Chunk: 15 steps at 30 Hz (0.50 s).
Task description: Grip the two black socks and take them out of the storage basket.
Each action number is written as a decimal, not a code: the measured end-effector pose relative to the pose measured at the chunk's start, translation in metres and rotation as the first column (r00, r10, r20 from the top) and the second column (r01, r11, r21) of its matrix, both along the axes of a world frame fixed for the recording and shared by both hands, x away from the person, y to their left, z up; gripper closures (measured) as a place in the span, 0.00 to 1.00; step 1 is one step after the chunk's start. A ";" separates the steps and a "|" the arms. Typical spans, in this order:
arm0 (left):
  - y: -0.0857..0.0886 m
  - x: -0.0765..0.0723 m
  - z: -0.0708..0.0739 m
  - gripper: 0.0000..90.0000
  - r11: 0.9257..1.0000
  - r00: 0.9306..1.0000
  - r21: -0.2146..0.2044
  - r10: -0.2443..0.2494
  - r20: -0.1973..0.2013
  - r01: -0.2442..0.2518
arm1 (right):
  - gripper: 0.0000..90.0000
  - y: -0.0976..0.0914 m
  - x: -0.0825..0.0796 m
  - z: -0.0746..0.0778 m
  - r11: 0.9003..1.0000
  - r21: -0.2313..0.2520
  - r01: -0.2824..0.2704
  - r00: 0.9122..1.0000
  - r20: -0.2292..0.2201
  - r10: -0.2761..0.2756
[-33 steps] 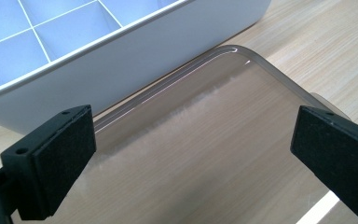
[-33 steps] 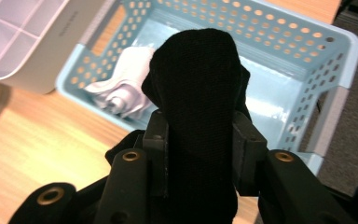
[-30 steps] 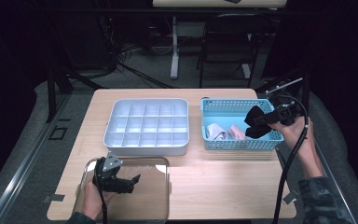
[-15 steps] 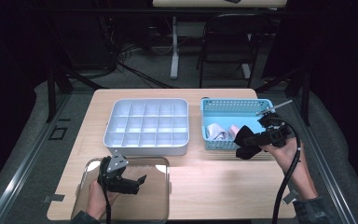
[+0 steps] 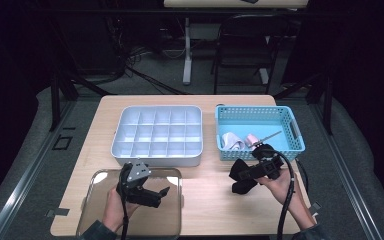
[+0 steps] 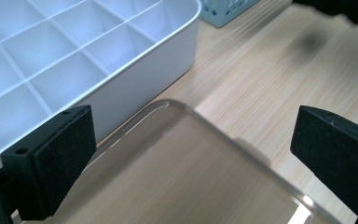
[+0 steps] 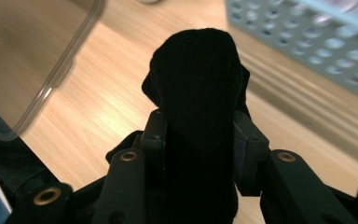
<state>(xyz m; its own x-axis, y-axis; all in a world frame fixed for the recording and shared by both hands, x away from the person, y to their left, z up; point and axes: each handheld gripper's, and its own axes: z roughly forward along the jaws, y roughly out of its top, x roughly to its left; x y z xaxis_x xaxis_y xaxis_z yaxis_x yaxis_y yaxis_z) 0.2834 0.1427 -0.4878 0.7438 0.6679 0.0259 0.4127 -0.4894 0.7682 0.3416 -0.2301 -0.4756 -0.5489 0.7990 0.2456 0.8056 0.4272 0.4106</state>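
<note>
Gripping a rolled black sock (image 7: pixel 193 93), the right gripper (image 5: pixel 245 176) has its two jaws pressed against the sides of the dark bundle, which bulges out past the pads in the right gripper view. From the high view that gripper sits at about four o'clock on the wooden table (image 5: pixel 215 200), just in front of the near wall of the blue basket (image 5: pixel 292 122), with the person's right hand (image 5: pixel 285 187) behind it and the black cable trailing back toward six o'clock. The sock hangs over bare wood, apart from the basket, with its free end pointing toward nine o'clock. Inside the basket, against its near wall, lie a pale folded sock (image 5: pixel 231 141) and a pinkish roll (image 5: pixel 251 139) just beside it. At about seven o'clock the left gripper (image 5: pixel 152 196) is released: its jaws stand wide apart in the left gripper view, with nothing between the pads. It hovers over the clear lid (image 5: pixel 172 175), which lies flat on the table, and the left hand (image 5: pixel 114 209) holds it from the six o'clock side. Seen along those jaws, the rounded corner of the lid lies just short of the white compartment box (image 6: pixel 74 51); whether the two touch I cannot tell. That box sits near the centre of the table, at about eleven o'clock from the lid and at nine o'clock from the basket, with its square cells open upward.
</note>
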 end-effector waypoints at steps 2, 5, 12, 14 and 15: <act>-0.011 0.003 0.001 0.00 1.000 1.000 0.007 -0.027 -0.002 0.027 | 0.69 0.008 0.003 -0.011 1.000 -0.019 -0.006 1.000 -0.025 0.006; -0.031 0.007 -0.003 0.00 0.997 0.997 0.020 -0.069 -0.019 0.069 | 0.67 0.017 0.002 -0.024 1.000 -0.028 0.003 0.999 -0.043 -0.005; -0.056 0.010 -0.013 0.00 0.988 0.987 0.041 -0.145 -0.076 0.148 | 0.48 0.018 0.005 -0.037 0.999 -0.035 -0.001 0.998 -0.066 -0.001; -0.061 0.010 -0.015 0.00 0.987 0.985 0.046 -0.151 -0.084 0.155 | 0.45 0.013 0.004 -0.031 1.000 -0.013 -0.017 0.999 -0.051 0.016; -0.063 0.010 -0.016 0.00 0.986 0.983 0.039 -0.159 -0.089 0.163 | 0.45 0.010 0.002 -0.027 1.000 0.011 -0.012 0.999 -0.041 0.012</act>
